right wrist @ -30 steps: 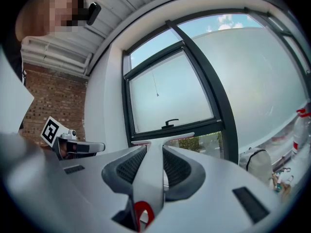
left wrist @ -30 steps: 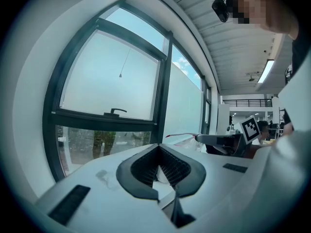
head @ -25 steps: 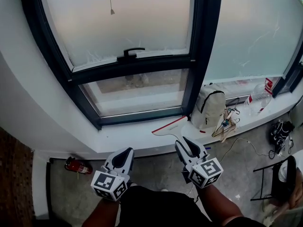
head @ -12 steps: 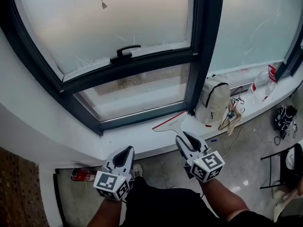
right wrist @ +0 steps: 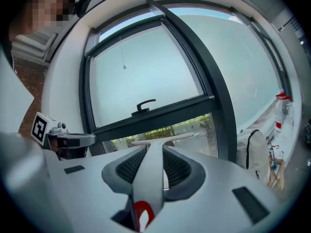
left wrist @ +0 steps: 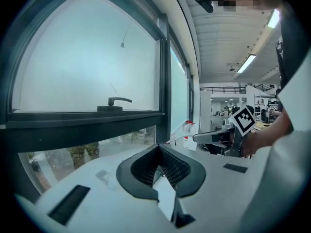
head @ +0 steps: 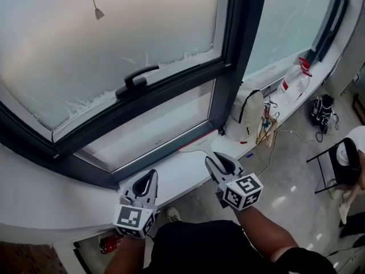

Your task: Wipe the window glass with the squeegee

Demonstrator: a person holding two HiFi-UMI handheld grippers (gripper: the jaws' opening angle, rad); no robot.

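Two hand-held grippers are raised side by side before a white window sill [head: 171,173], which runs under a dark-framed window. The upper window glass [head: 114,44] is frosted, with a dark handle [head: 134,80] on its lower frame and a pull cord [head: 99,13] hanging in front. The narrow lower pane [head: 154,130] is clear.

The right hand-held gripper [head: 214,161] is clenched on the squeegee [head: 193,144]. The white handle runs straight up between the jaws, and the blade lies crosswise just above the sill, close to the lower pane. The left hand-held gripper [head: 149,178] has its jaws closed tip to tip with nothing between them.

Further right on the sill a white backpack [head: 245,116] leans against the frame. Beside it is a tangle of cables [head: 268,127], and past that a clear plastic bottle [head: 293,81] with a red cap.

Only the head view shows the grey polished floor [head: 285,170], a black chair [head: 336,164] and a red object [head: 111,243] below the sill.

The left gripper view alone shows a long hall with ceiling strip lights [left wrist: 245,63] at its right, and the right hand-held gripper's marker cube [left wrist: 243,120].

The right gripper view shows what the others do not: the red end of the squeegee handle [right wrist: 141,212] down at the base of the jaws, and green foliage [right wrist: 170,127] through the clear pane.
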